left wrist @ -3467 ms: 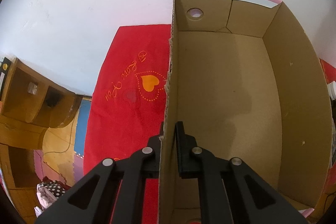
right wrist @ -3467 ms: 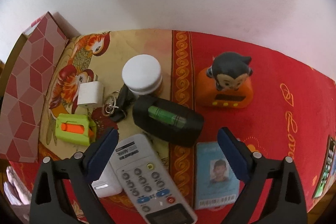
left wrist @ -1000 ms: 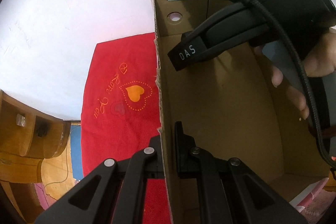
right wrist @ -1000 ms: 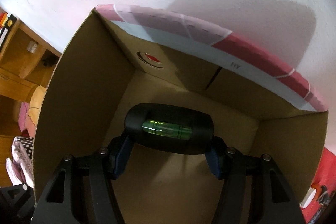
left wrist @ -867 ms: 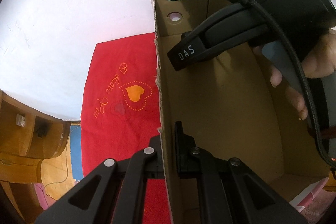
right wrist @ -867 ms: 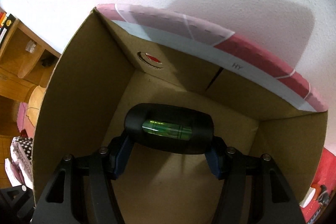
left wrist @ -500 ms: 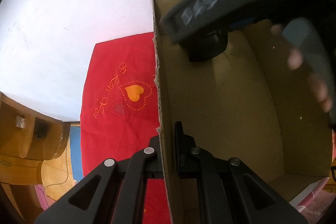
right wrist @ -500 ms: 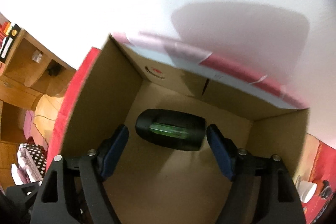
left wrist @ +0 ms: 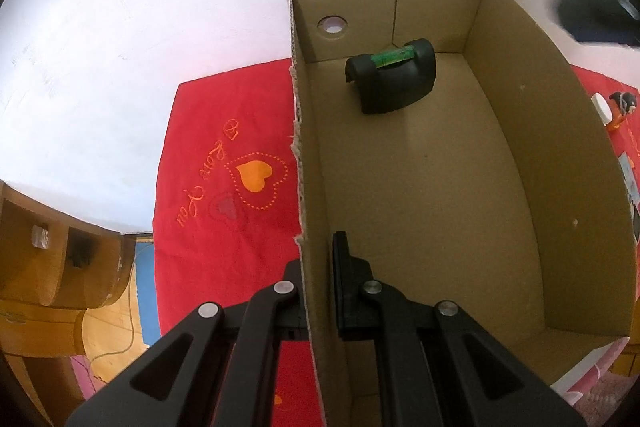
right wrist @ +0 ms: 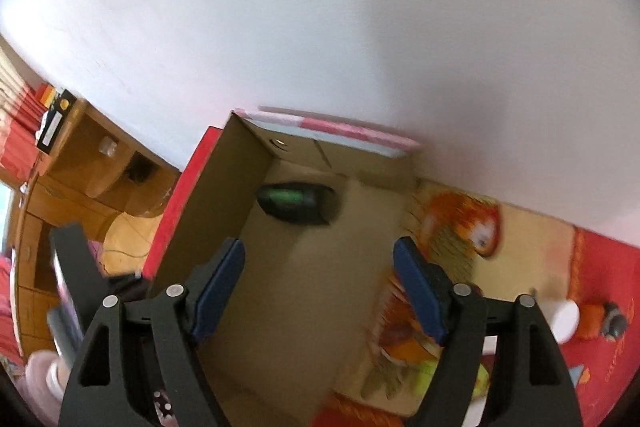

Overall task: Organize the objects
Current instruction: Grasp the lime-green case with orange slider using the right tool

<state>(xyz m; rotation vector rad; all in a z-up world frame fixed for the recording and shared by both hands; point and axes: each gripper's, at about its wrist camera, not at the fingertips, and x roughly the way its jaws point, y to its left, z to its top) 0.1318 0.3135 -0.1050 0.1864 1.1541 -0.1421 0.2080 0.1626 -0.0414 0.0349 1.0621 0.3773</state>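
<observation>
- Inside the open brown cardboard box (left wrist: 420,187), at its far end, a black level tool with a green vial (left wrist: 390,81) now lies released.
- The right gripper (right wrist: 318,287), jaws just opened wide and empty, has pulled up and away from the box.
- The left gripper (left wrist: 318,259) stays clamped on the box's side wall.
- One item is stowed; a white round jar (right wrist: 564,319) and other small items wait outside, on the red cloth (left wrist: 224,163).

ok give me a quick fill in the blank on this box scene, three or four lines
1. The black level tool with the green vial lies inside the brown ____ box.
2. The left gripper is shut on the box's side ____.
3. The right gripper has just been opening and holds ____.
4. The cloth with the orange heart beside the box is ____.

Missing words: cardboard; wall; nothing; red
</observation>
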